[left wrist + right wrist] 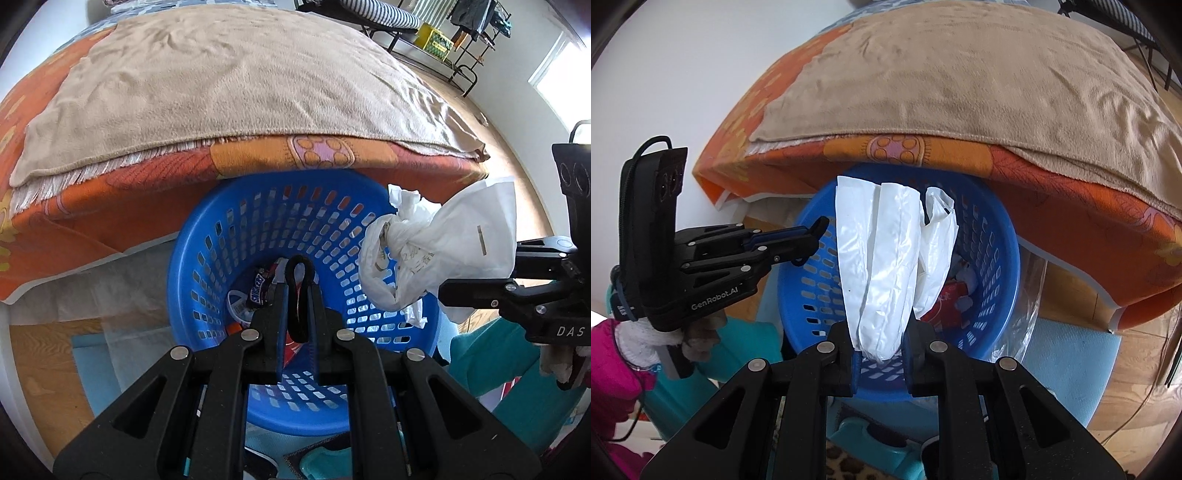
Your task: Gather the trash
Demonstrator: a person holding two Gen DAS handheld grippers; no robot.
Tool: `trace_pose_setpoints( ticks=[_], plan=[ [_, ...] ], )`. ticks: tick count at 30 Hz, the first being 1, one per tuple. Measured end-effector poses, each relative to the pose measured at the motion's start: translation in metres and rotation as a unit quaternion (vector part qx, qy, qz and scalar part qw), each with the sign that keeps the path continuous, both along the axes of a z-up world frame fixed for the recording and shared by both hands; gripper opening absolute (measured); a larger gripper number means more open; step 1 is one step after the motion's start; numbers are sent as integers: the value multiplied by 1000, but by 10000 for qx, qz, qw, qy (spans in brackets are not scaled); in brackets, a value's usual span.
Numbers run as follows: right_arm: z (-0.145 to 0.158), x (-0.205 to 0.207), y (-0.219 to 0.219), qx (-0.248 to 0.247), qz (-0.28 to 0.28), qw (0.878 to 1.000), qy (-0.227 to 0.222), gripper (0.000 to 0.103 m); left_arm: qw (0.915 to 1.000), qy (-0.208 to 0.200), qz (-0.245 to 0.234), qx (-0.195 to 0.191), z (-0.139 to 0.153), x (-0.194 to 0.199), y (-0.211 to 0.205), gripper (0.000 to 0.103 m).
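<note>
The right claw (879, 350) was clenched on a crumpled white plastic bag (882, 258), held over the blue basket (997, 258) at frame centre, below the bed (960, 92) edge. The left claw (299, 295) gripped a thin black loop (298, 291), possibly a strap, above the basket's wrappers (258, 291). A gloved hand (639, 343) showed lower left.

Bright daylight from a window (554, 74); edges bend, sharp.

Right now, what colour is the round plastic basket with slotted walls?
The basket is bright blue; the left wrist view shows it best.
</note>
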State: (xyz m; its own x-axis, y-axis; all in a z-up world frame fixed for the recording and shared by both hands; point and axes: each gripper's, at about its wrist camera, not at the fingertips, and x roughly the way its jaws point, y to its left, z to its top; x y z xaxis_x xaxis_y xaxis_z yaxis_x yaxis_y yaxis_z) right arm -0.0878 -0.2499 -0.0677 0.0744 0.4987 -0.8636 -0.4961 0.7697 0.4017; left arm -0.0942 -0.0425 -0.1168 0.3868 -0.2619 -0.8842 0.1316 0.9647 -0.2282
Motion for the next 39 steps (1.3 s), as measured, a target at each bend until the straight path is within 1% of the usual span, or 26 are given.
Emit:
trace_pose_setpoints(
  ticks=[3,4,5,6,7,8,9,14,18,27,31,35,39],
  plan=[
    [-3,1,0,-26,-42,10000,49,17,10000,54,-36,48,-2,0,-2,8],
    [-3,1,0,-47,-52,10000,62,19,9999,77,-44,62,-3,1,-2,8],
    [-4,1,0,-60,-58,9999,73,23,9999,99,-51,87,-4,1,-3,10],
    [-5,2,1,-72,-70,9999,91,26,9998,116,-58,116,-5,1,-4,18],
    [-6,2,0,-77,-87,9999,109,36,9998,124,-66,137,-6,1,-5,25],
    [-6,2,0,-64,-103,9998,124,43,9998,112,-63,146,-6,1,-5,38],
    [-6,2,0,-48,-116,9998,130,45,9998,72,-47,160,-5,0,-4,44],
    [-5,4,-4,-99,-182,9998,78,45,9998,95,54,189,-6,2,0,44],
    [-5,5,-6,-232,-240,9994,28,46,9997,138,142,147,-7,4,4,44],
    [0,8,-6,-490,-317,9979,-272,48,9996,111,208,145,-2,6,6,45],
    [2,11,-6,-517,-367,9974,-341,49,9995,66,276,115,3,8,8,45],
    [6,12,-3,-677,-363,9957,-510,49,9994,-22,330,78,11,11,11,45],
    [10,17,-4,-666,-405,9953,-581,49,9991,-97,409,31,19,16,14,45]
  ],
)
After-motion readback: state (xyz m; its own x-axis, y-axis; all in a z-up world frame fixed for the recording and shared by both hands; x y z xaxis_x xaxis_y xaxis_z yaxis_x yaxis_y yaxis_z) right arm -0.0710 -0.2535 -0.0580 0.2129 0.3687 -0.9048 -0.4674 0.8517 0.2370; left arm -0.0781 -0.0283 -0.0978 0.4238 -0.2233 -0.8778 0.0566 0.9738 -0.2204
